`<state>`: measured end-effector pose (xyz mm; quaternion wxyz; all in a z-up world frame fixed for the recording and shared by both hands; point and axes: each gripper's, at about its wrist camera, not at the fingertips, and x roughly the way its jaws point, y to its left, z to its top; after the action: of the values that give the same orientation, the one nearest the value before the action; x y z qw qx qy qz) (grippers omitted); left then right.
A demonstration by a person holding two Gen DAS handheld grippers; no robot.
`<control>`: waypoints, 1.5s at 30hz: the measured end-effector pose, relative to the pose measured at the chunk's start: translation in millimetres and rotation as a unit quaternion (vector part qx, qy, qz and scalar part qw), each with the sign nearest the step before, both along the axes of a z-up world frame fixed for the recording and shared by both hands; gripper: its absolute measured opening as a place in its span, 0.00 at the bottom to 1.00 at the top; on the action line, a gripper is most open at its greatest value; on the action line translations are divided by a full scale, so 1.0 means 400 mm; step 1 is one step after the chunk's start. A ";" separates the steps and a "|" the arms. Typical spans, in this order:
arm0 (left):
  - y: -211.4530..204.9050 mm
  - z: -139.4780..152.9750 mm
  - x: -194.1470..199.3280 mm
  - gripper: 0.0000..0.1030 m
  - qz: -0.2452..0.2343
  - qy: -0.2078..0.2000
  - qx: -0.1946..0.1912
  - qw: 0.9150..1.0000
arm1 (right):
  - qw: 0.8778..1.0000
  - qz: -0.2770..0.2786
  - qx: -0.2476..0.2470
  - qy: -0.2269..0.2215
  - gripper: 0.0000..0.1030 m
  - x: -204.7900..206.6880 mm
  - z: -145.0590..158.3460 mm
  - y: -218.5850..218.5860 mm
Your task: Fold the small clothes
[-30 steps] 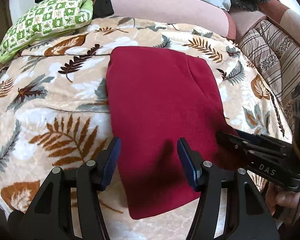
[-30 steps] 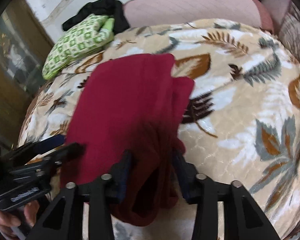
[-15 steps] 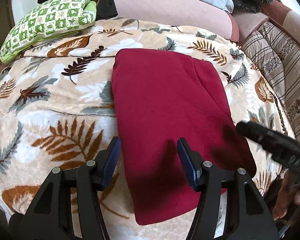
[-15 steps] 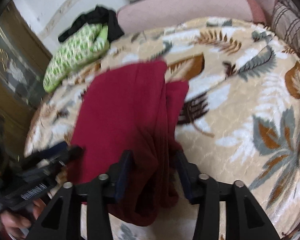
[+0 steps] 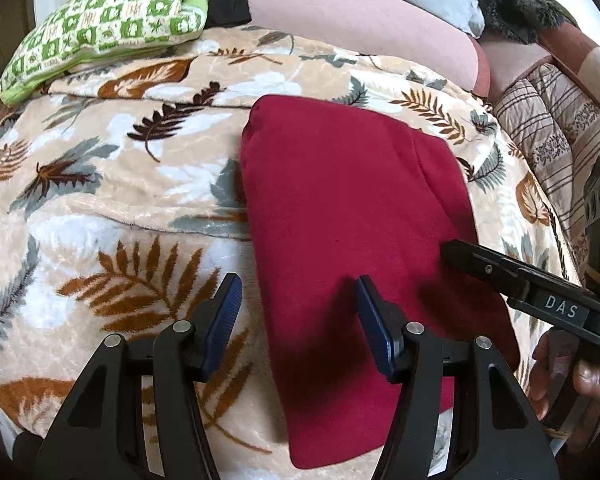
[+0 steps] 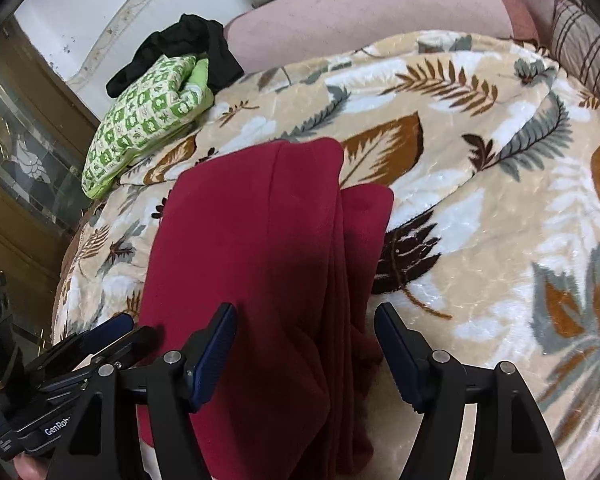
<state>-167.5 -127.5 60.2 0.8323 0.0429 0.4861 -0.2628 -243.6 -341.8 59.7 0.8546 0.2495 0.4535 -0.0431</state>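
Right gripper (image 6: 304,352) has just let go, fingers spread astride the red garment's (image 5: 352,216) layered edge; left gripper (image 5: 298,320) hovers unclenched above its near end, presumably lining up another fold

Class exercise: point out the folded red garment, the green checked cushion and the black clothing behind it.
red garment (image 5: 340,216): left wrist view, middle of its flat top layer.
green checked cushion (image 5: 112,28): left wrist view, its patterned top face.
black clothing (image 6: 220,56): right wrist view, its crumpled right part.

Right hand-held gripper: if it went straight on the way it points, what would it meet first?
Most likely the folded red garment: the right hand-held gripper stands open over its layered right edge. Depth is unclear.
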 end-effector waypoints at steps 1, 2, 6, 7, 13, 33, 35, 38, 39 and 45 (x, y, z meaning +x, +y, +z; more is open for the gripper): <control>0.002 -0.006 0.006 0.57 0.001 0.006 -0.003 1.000 | 1.000 0.001 0.000 0.004 0.67 0.005 -0.007 0.000; 0.005 -0.009 0.011 0.57 0.001 0.010 -0.007 1.000 | 1.000 0.004 0.001 0.006 0.67 0.011 -0.014 -0.001; 0.004 -0.020 0.023 0.57 -0.001 0.018 -0.016 1.000 | 1.000 0.014 -0.001 0.005 0.67 0.027 -0.029 -0.005; 0.001 -0.024 0.026 0.57 -0.004 0.022 -0.018 1.000 | 1.000 0.016 0.001 0.005 0.67 0.031 -0.033 -0.005; -0.025 -0.046 0.049 0.64 -0.015 0.040 -0.029 0.999 | 0.999 0.017 0.032 0.002 0.68 0.051 -0.064 -0.019; 0.107 0.034 0.060 0.46 0.017 0.012 -0.029 0.999 | 0.994 0.085 0.039 -0.055 0.36 0.084 0.046 0.122; 0.108 0.012 0.068 0.46 0.021 0.006 -0.011 1.000 | 0.997 0.076 0.011 -0.024 0.39 0.095 0.009 0.135; 0.121 0.000 0.070 0.46 0.017 0.014 -0.008 1.000 | 0.998 0.059 0.012 0.013 0.47 0.082 -0.006 0.119; 0.125 0.008 0.067 0.46 0.018 0.008 -0.005 1.000 | 0.998 0.052 0.016 0.007 0.47 0.067 0.009 0.105; 0.129 0.058 0.064 0.46 0.026 -0.015 -0.032 0.999 | 0.996 0.046 -0.008 -0.073 0.47 0.050 0.142 0.080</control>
<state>-142.0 -76.0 83.2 0.8473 0.0077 0.4656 -0.2554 -223.6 -309.6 116.5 0.8885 0.2242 0.4002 0.0108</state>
